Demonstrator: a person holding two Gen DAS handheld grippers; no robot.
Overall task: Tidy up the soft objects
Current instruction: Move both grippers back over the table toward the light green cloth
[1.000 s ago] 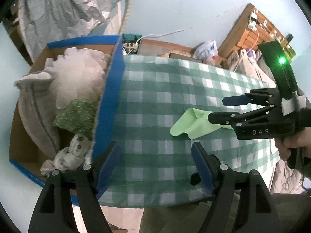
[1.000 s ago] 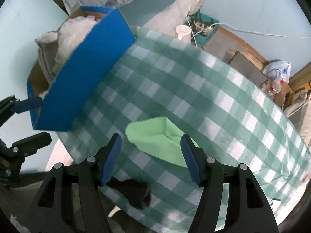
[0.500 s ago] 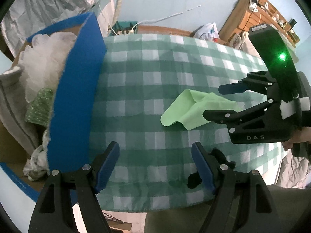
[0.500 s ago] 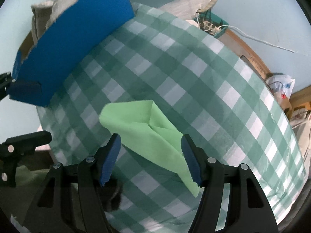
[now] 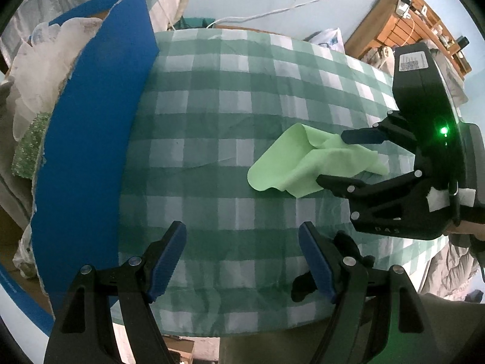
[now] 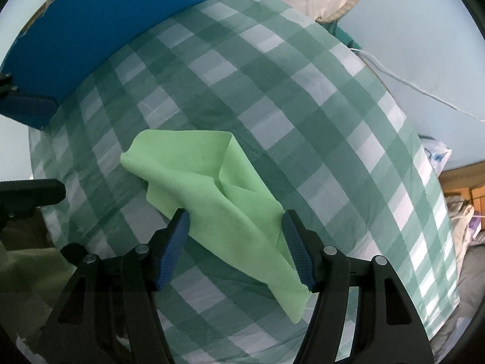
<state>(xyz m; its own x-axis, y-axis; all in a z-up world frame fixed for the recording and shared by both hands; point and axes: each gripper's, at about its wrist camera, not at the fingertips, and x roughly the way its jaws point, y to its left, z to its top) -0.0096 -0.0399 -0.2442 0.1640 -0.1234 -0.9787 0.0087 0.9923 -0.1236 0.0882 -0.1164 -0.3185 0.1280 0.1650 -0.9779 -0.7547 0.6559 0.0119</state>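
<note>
A crumpled, light-green square of soft cloth (image 6: 212, 194) is lying on the table's green-and-white checked tablecloth (image 6: 303, 97), folded loosely over itself with one corner trailing toward the near edge. It is sitting well apart from the blue-walled cardboard box (image 5: 91, 139) that is standing at the left end of the table.

The right gripper (image 6: 235, 242) is pointing steeply down over the cloth, its blue-padded fingers (image 6: 177, 242) standing spread with the green fabric showing between them; the pads are not pressing on it, and whether the tips are touching the fabric cannot be told. In the left wrist view this gripper (image 5: 333, 157) is reaching in from the right, straddling the far end of the cloth (image 5: 303, 163), with a green light (image 5: 444, 130) glowing on its black body.

The left gripper (image 5: 242, 261) is hanging over bare tablecloth (image 5: 227, 97) near the table's front edge, its jaws also standing wide and holding nothing. It is positioned between the box and the cloth.

Inside the box, a fluffy white mesh puff (image 5: 45, 69), a green speckled fabric piece (image 5: 28, 148) and grey cloth are piling up against the blue wall. A wooden shelf unit (image 5: 409, 27) is standing against the pale blue wall beyond the table.
</note>
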